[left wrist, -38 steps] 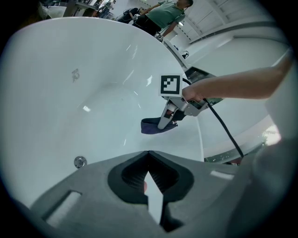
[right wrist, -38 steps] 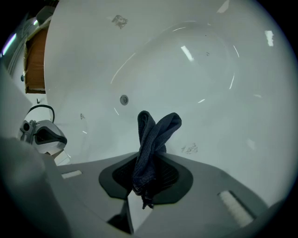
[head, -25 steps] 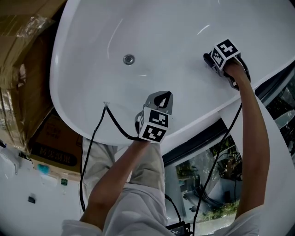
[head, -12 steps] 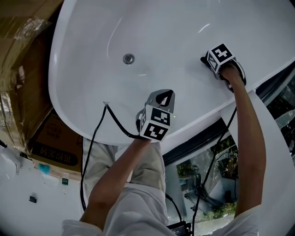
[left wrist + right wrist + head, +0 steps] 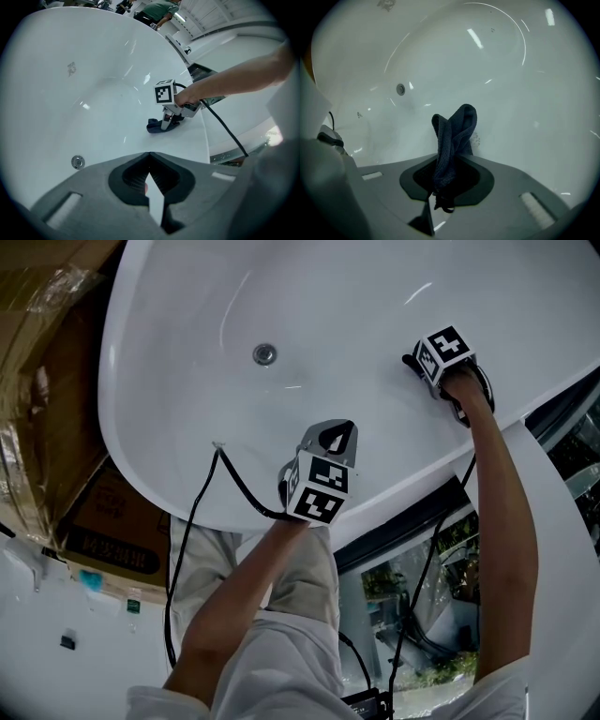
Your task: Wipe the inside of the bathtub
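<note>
While our right gripper (image 5: 446, 174) clamps the cloth (image 5: 454, 129) (left gripper (image 5: 149, 158): jaws together, empty), bathtub (image 5: 525, 79) friction may tug it free

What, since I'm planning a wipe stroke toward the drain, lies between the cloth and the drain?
Nothing visible does. Bare white bathtub surface runs from the dark cloth, clamped in the right gripper, to the drain. The left gripper sits aside near the rim.
</note>
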{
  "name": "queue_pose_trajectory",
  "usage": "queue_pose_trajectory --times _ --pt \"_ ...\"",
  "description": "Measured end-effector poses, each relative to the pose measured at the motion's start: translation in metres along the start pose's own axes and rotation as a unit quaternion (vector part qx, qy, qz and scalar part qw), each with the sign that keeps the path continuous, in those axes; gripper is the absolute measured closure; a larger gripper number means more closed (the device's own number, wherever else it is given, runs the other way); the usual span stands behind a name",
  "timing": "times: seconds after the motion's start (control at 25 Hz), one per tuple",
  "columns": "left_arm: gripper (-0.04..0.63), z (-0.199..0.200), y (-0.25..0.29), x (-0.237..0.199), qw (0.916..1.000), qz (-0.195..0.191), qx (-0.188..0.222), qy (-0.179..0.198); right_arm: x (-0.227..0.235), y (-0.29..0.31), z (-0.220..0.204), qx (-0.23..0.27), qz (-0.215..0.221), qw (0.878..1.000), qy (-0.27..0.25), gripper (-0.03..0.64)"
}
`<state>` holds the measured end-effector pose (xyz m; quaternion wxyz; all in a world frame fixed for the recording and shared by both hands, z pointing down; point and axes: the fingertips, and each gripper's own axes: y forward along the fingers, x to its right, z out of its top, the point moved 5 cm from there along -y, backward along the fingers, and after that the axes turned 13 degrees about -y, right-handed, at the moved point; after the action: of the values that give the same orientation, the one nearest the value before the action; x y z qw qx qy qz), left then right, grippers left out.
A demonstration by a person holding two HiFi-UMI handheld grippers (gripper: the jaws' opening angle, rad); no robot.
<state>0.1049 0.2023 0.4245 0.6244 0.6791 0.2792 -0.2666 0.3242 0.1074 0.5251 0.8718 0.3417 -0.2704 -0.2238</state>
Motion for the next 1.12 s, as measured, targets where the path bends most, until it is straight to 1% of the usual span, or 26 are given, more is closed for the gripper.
queue_pose_trajectory --times 0.12,0.24,0.32,0.52,0.76,1.12 --pt "0.597 -0.004 0.0 -0.003 1.0 0.002 -0.002 0.003 -0.009 0.006 0.001 0.005 0.01 1.0 0.004 0.548" --pt "0.597 -0.011 0.001 -0.011 0.9999 0.008 -0.009 0.001 -0.024 0.013 0.002 0.02 0.035 0.999 0.017 0.549" --pt "0.597 -0.016 0.002 -0.014 0.9999 0.008 -0.014 0.0 -0.035 0.02 0.003 0.017 0.041 0.999 0.015 0.549" --pt "0.597 -0.025 0.002 -0.014 0.9997 0.006 -0.023 0.009 -0.055 0.033 0.006 -0.003 0.031 1.0 -0.003 0.549" --pt "0.597 -0.029 0.001 -0.017 0.9997 0.007 -0.024 0.009 -0.074 0.043 0.011 -0.02 0.021 0.999 -0.027 0.549" --pt "0.597 -0.043 -0.005 -0.036 0.9994 0.016 -0.027 0.015 -0.1 0.056 0.012 -0.027 0.028 0.999 -0.035 0.549"
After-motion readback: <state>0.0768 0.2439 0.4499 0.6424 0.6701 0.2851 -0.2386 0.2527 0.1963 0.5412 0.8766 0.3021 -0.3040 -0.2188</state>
